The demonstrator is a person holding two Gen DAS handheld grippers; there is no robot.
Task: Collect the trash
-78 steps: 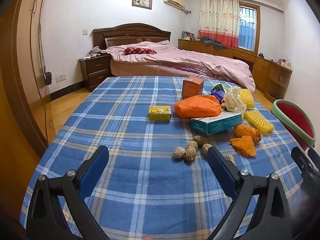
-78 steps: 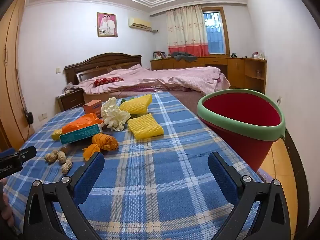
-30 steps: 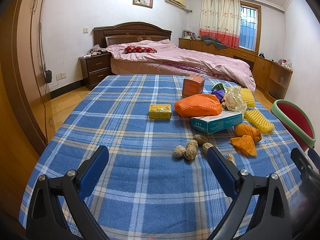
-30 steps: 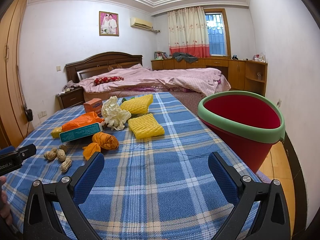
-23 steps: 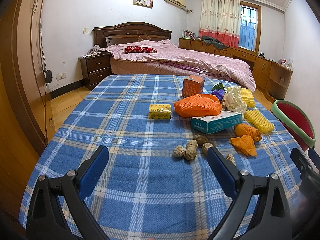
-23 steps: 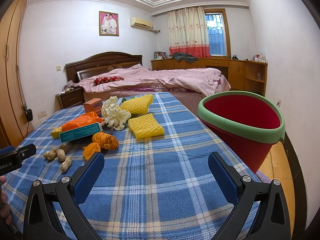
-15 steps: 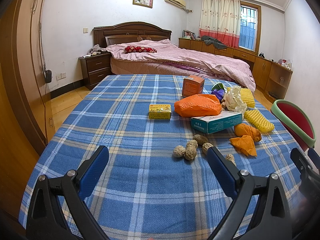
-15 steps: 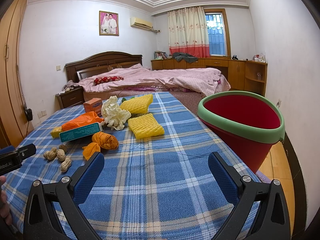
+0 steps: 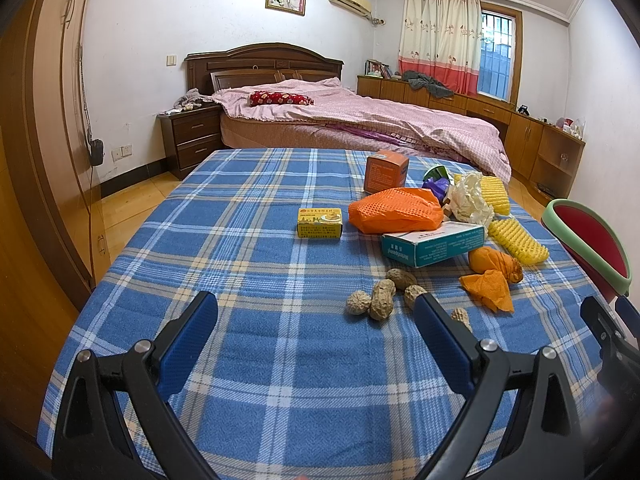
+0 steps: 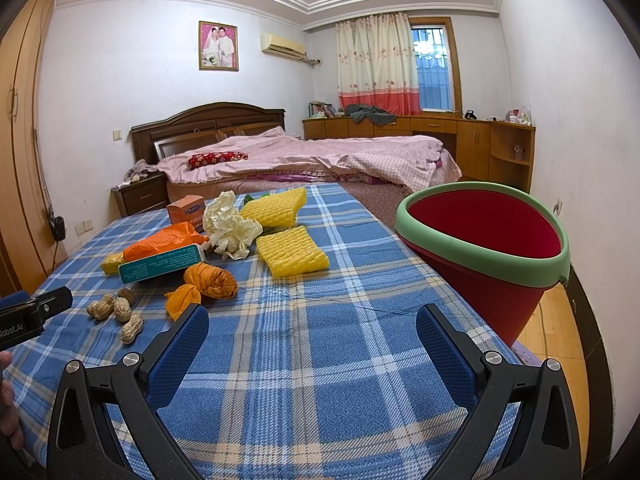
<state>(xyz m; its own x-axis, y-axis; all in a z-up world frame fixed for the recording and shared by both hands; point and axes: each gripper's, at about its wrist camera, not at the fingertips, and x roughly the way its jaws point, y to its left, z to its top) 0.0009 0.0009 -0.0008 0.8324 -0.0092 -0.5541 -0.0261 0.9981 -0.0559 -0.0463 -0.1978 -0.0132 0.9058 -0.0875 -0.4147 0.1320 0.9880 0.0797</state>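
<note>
Trash lies clustered on the blue plaid tabletop (image 10: 304, 360), all of it to one side of the red bin (image 10: 484, 248) with the green rim, which hangs at the tabletop's edge so litter can be dropped over the side into it. Nearest the bin sit two yellow foam fruit nets (image 10: 290, 254); just beyond them lies a crumpled white paper wad (image 10: 230, 226). Farther from the bin come the teal carton (image 9: 432, 242), an orange mesh bag (image 9: 394, 210) leaning against it, an orange box (image 9: 386, 172) and a small yellow box (image 9: 319, 222). Two crumpled orange wrappers (image 10: 208, 282) rest beside the carton, and peanuts (image 9: 380, 296) are scattered farthest from the bin, close to the left gripper (image 9: 316, 316).

Both grippers hover over bare cloth with jaws spread wide and nothing held; the right gripper (image 10: 312, 328) faces the gap between the nets and the bin, likely poised for a first pick. Nothing seems to have gone into the bin yet, as far as its visible inside shows.

The path from the nets to the bin looks open. The peanuts are small and loose, so they may roll or need separate grasps; the carton and mesh bag overlap, which could drag one along with the other.
</note>
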